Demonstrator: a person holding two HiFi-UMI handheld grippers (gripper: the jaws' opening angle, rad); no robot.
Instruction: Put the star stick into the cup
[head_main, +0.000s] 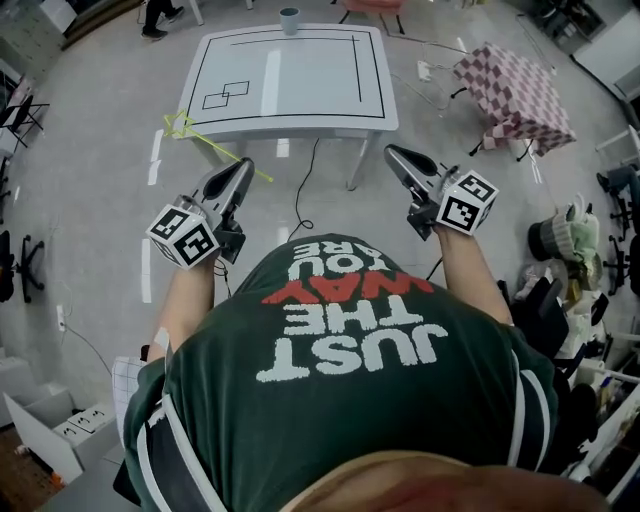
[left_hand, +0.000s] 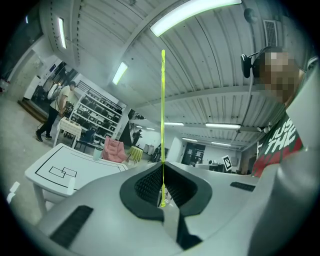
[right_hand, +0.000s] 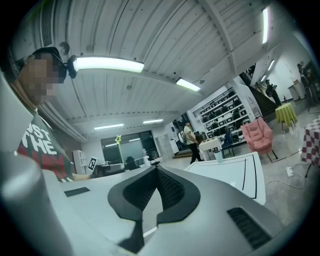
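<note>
Star stick is clamped at 1 end in the left tongs, with its star end beside the bench's near-left corner. Cup stands upright at the middle of the far edge. Right tongs are closed together and empty, short of the near edge.

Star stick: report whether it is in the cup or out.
Out. The star stick is clamped in the left gripper; the cup stands apart on the table.

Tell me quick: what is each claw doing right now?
Left claw: shut on the stick.
Right claw: shut, nothing in it.
</note>
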